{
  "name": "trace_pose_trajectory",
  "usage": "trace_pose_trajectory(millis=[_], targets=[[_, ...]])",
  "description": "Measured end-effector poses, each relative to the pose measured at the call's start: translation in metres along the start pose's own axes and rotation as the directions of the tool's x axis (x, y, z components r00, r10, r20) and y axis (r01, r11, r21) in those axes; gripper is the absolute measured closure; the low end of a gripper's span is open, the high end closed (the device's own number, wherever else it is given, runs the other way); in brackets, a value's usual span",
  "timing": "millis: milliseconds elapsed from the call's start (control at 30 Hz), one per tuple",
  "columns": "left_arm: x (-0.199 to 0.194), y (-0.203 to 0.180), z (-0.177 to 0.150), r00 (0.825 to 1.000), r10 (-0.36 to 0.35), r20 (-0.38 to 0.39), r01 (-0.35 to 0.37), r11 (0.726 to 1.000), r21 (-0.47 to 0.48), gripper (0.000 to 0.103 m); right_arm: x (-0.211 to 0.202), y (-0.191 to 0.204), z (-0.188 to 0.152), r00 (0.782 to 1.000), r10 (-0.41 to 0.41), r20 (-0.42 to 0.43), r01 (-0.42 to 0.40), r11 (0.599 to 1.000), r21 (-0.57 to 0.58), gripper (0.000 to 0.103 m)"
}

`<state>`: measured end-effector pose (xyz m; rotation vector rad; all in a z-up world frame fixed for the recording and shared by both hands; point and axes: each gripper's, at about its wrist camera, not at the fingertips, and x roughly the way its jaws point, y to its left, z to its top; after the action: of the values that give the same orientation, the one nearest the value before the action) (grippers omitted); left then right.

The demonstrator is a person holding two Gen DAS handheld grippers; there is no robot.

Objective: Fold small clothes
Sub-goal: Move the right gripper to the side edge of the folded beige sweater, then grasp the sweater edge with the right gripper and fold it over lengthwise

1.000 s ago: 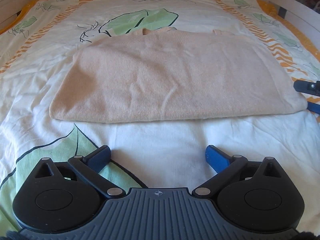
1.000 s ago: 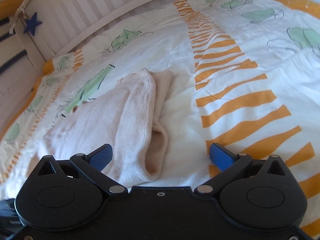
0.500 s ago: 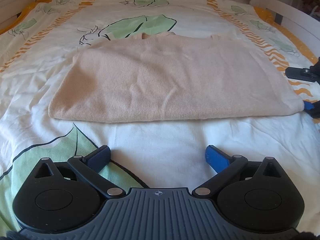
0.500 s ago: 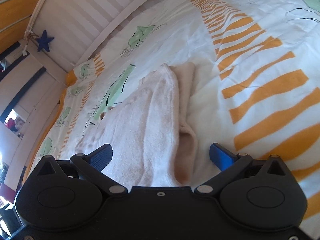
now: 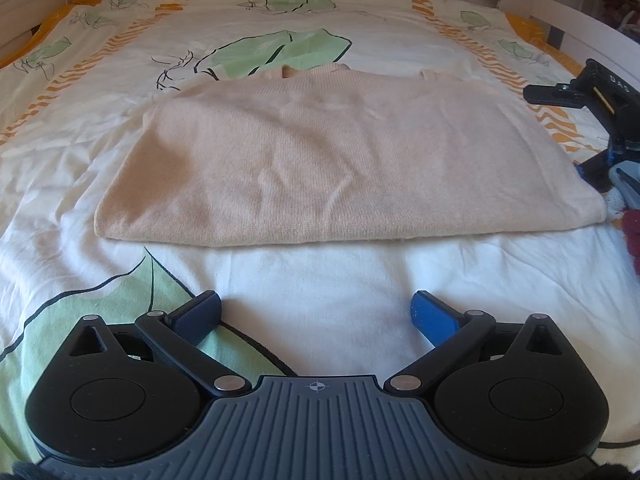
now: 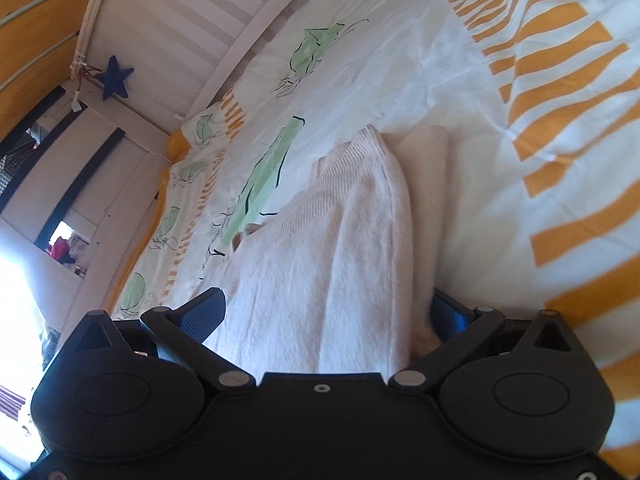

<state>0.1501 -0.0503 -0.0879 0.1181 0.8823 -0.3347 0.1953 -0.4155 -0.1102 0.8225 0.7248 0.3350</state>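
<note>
A beige knit sweater [image 5: 332, 164] lies folded flat across the leaf-print bedcover [image 5: 320, 280]. My left gripper [image 5: 316, 312] hovers open over the bare cover, a short way in front of the sweater's near edge and apart from it. In the right wrist view the sweater's right end [image 6: 332, 264] reaches in between the wide-spread blue fingers of my right gripper [image 6: 328, 312]; the jaws are open around the layered fabric. My right gripper [image 5: 560, 132] also shows in the left wrist view, at the sweater's right side.
A white slatted bed rail [image 6: 224, 28] runs behind the bed, with a blue star [image 6: 116, 80] hanging by it. Orange stripes [image 6: 560, 80] mark the cover to the right. A dark red cloth [image 5: 632, 236] and a pale bundle lie at the bed's right edge.
My right gripper has moved forward and rolled, so the sweater's end now sits between its fingers. The left gripper has barely shifted.
</note>
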Motion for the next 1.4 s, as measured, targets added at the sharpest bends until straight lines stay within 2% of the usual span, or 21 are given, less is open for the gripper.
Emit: trace_pose_trajectory(millis=[133, 167, 200, 233, 267, 333, 467, 600, 667, 800, 933, 1100, 1200, 1300, 1400], targets=[[0.0, 0.0, -0.001, 1.0, -0.001, 0.007, 0.001, 1.0, 0.003, 0.0, 0.006, 0.003, 0.004, 1.0, 0.01, -0.025, -0.01, 1.0, 0.002, 0.0], [0.001, 0.0, -0.001, 1.0, -0.001, 0.008, 0.001, 1.0, 0.004, 0.0, 0.007, 0.005, 0.004, 1.0, 0.005, -0.028, -0.005, 1.0, -0.001, 0.007], [0.001, -0.001, -0.002, 1.0, -0.002, 0.011, 0.002, 1.0, 0.005, 0.0, 0.008, 0.005, 0.005, 0.999, 0.0, -0.036, 0.0, 1.0, -0.001, 0.015], [0.001, 0.0, -0.002, 1.0, -0.005, 0.013, 0.005, 1.0, 0.006, 0.0, 0.009, 0.005, 0.005, 0.999, -0.009, -0.045, 0.009, 1.0, 0.007, 0.038], [0.001, 0.0, -0.002, 1.0, -0.009, 0.016, 0.008, 1.0, 0.007, 0.0, 0.01, 0.003, 0.004, 0.998, -0.028, -0.051, 0.029, 0.999, 0.021, 0.056], [0.0, 0.001, -0.002, 1.0, -0.017, 0.019, 0.017, 1.0, 0.007, 0.0, 0.009, 0.001, 0.003, 0.997, -0.058, -0.047, 0.059, 0.998, 0.036, 0.068], [-0.001, 0.004, 0.001, 0.999, -0.043, 0.01, 0.043, 0.999, 0.008, 0.0, 0.003, 0.024, 0.006, 0.994, -0.109, -0.019, 0.109, 0.994, -0.012, 0.072], [-0.006, 0.016, 0.006, 0.995, -0.099, 0.014, 0.099, 0.995, -0.026, 0.002, 0.003, 0.071, 0.017, 0.994, -0.106, -0.001, 0.105, 0.989, -0.104, 0.073], [-0.013, 0.025, 0.008, 0.994, -0.105, 0.031, 0.107, 0.993, -0.056, 0.003, 0.008, 0.097, 0.02, 0.995, -0.098, -0.004, 0.096, 0.983, -0.159, 0.073], [-0.033, 0.046, 0.017, 0.99, -0.095, 0.104, 0.104, 0.991, -0.083, 0.003, 0.037, 0.148, 0.02, 0.993, -0.109, -0.047, 0.095, 0.967, -0.237, 0.073], [-0.042, 0.072, 0.029, 0.988, -0.093, 0.121, 0.105, 0.99, -0.095, 0.003, 0.076, 0.183, 0.006, 0.991, -0.101, -0.084, 0.075, 0.961, -0.265, 0.073], [-0.047, 0.113, 0.034, 0.989, -0.059, 0.136, 0.083, 0.981, -0.178, 0.003, 0.123, 0.206, -0.02, 0.983, -0.122, -0.138, 0.081, 0.959, -0.273, 0.073], [-0.043, 0.135, 0.028, 0.991, -0.05, 0.125, 0.082, 0.959, -0.27, 0.003, 0.145, 0.214, -0.037, 0.976, -0.147, -0.162, 0.095, 0.953, -0.288, 0.073], [-0.038, 0.157, 0.022, 0.991, -0.066, 0.112, 0.104, 0.92, -0.377, 0.003, 0.158, 0.222, -0.049, 0.971, -0.172, -0.168, 0.115, 0.946, -0.304, 0.073], [-0.036, 0.172, 0.018, 0.991, -0.075, 0.11, 0.117, 0.884, -0.452, 0.003, 0.167, 0.234, -0.061, 0.961, -0.225, -0.162, 0.151, 0.915, -0.374, 0.073]])
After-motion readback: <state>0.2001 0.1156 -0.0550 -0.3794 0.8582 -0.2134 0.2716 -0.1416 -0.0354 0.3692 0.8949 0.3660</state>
